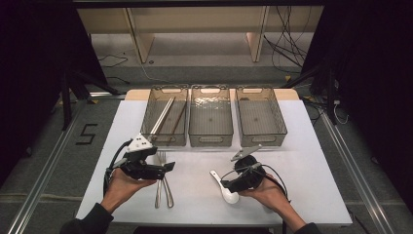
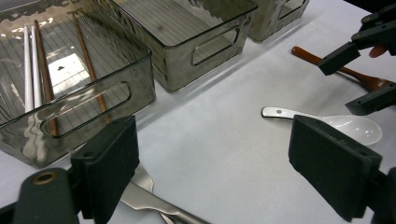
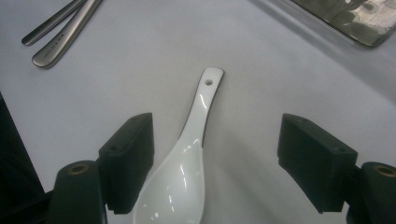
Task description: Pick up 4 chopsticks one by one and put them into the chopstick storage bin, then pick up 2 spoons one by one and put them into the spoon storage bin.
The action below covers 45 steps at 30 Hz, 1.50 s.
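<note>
The right hand-held gripper has its 2 black, blocky jaws wide apart, 1 on each side of a smooth, shiny white spoon. The spoon lies flat on the plain white bench, and its thin handle has 1 small round hole near the tip. The left hand-held gripper is open too, just above 2 shiny metal forks. 3 see-through grey boxes sit behind; the left box holds long, thin chopsticks.
</note>
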Each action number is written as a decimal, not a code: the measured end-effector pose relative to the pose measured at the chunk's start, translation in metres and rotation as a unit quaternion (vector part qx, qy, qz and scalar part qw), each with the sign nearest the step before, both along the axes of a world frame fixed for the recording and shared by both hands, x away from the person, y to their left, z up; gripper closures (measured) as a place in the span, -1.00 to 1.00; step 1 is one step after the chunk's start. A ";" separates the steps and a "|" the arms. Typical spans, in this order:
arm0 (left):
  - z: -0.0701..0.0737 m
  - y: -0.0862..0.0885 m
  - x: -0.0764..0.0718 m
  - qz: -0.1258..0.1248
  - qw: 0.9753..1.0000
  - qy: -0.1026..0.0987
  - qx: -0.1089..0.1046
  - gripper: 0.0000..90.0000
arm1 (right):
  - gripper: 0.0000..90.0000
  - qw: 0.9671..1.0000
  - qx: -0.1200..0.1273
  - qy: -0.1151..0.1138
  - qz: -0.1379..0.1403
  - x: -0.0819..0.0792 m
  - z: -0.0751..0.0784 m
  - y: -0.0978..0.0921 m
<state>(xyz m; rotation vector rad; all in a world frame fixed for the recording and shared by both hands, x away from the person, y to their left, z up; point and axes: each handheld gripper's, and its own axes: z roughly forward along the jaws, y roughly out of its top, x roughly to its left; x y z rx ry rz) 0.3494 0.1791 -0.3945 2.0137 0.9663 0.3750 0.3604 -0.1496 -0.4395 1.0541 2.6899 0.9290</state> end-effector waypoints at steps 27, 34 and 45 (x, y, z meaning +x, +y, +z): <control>-0.004 0.002 -0.012 0.001 1.000 -0.007 -0.003 -0.65 | -0.07 0.998 -0.034 0.051 0.020 0.013 -0.018 0.020; -0.005 0.005 -0.013 -0.004 1.000 -0.010 -0.008 -0.65 | 0.04 0.997 -0.037 0.063 0.024 0.015 -0.022 0.022; -0.007 0.006 -0.013 -0.007 1.000 -0.015 -0.011 -0.65 | 0.30 0.996 -0.055 0.064 0.033 0.016 -0.027 0.028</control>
